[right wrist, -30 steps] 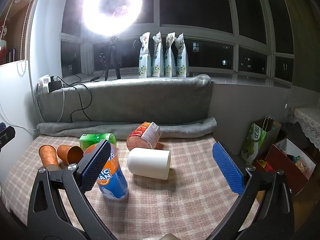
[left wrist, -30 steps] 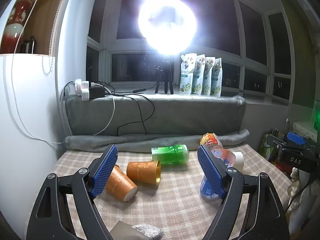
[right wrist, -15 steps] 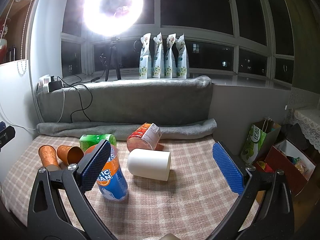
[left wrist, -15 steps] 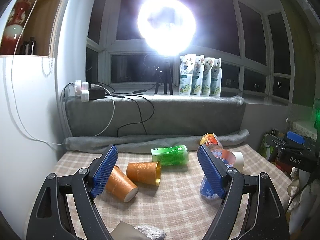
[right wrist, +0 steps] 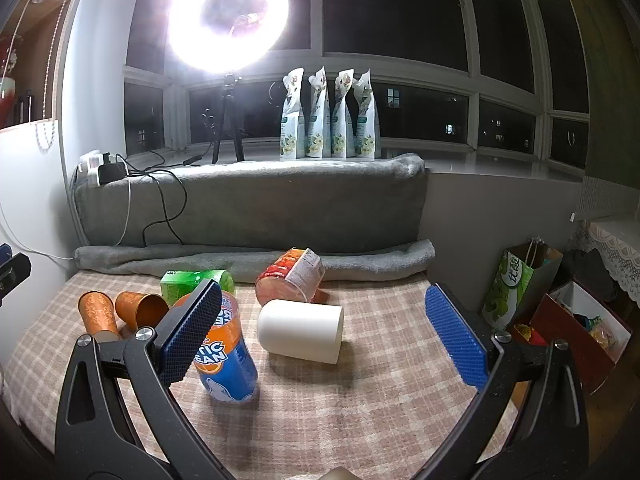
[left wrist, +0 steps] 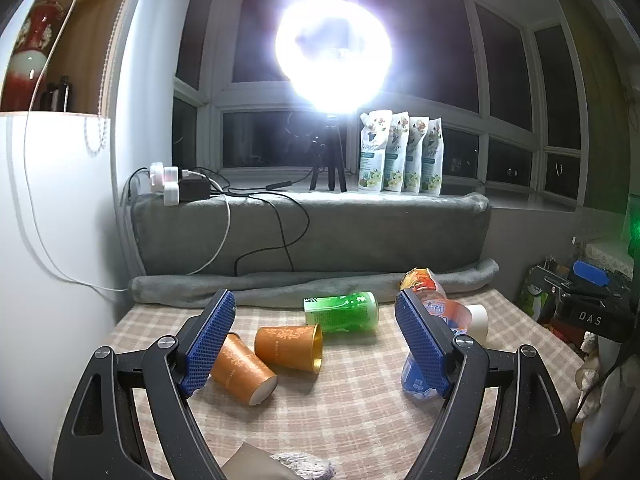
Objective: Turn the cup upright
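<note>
Several cups lie on their sides on the checked tablecloth (left wrist: 352,408). Two orange cups (left wrist: 290,346) (left wrist: 240,366) lie between the jaws of my open, empty left gripper (left wrist: 316,340). A green cup (left wrist: 344,312) lies behind them. In the right wrist view a white cup (right wrist: 302,330) lies on its side between the jaws of my open, empty right gripper (right wrist: 324,324). An orange-and-blue cup (right wrist: 224,350) stands there upside down, tilted, by the left finger. A red labelled cup (right wrist: 292,278) lies behind. The orange cups (right wrist: 120,312) are at the left.
A rolled grey blanket (right wrist: 256,258) and grey padded ledge (left wrist: 312,232) bound the table's far side, with cables, a ring light (left wrist: 334,48) on a tripod and several pouches (left wrist: 400,152) on the sill. Bags and boxes (right wrist: 560,304) stand off the right edge.
</note>
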`<state>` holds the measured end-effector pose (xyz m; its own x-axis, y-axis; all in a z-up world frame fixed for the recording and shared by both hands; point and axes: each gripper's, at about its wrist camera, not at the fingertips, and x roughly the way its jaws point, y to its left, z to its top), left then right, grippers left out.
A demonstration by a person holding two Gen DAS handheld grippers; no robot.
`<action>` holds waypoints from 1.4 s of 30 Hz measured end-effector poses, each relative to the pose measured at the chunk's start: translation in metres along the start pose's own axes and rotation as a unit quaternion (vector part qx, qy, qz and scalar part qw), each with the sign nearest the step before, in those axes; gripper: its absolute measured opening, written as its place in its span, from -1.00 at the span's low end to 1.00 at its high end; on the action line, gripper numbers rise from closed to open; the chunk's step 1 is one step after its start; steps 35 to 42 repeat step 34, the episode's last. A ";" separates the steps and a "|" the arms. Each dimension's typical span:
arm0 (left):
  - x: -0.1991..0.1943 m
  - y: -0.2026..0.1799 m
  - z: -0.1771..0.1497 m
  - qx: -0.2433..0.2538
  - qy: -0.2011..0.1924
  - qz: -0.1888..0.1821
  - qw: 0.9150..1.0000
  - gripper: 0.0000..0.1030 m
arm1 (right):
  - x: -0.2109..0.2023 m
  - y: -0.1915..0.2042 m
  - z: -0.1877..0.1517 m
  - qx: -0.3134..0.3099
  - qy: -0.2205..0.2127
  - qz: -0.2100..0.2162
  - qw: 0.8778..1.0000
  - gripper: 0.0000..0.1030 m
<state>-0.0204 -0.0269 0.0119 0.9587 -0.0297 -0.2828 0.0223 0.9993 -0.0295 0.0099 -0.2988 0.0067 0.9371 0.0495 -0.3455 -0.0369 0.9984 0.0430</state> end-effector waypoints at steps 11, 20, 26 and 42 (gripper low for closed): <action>0.000 0.000 0.000 0.000 0.000 0.001 1.000 0.60 | 0.001 0.000 0.000 -0.001 0.000 -0.001 1.000 1.00; 0.000 0.000 0.001 0.000 0.000 0.001 1.000 0.60 | 0.000 0.000 0.000 0.000 -0.001 0.000 1.000 1.00; 0.000 0.001 0.001 0.001 -0.001 0.002 1.000 0.60 | 0.000 0.000 -0.001 -0.001 0.000 0.000 1.000 1.00; 0.000 0.004 0.005 0.001 -0.005 0.002 1.000 0.60 | 0.002 0.001 0.000 -0.002 0.001 0.000 1.000 1.00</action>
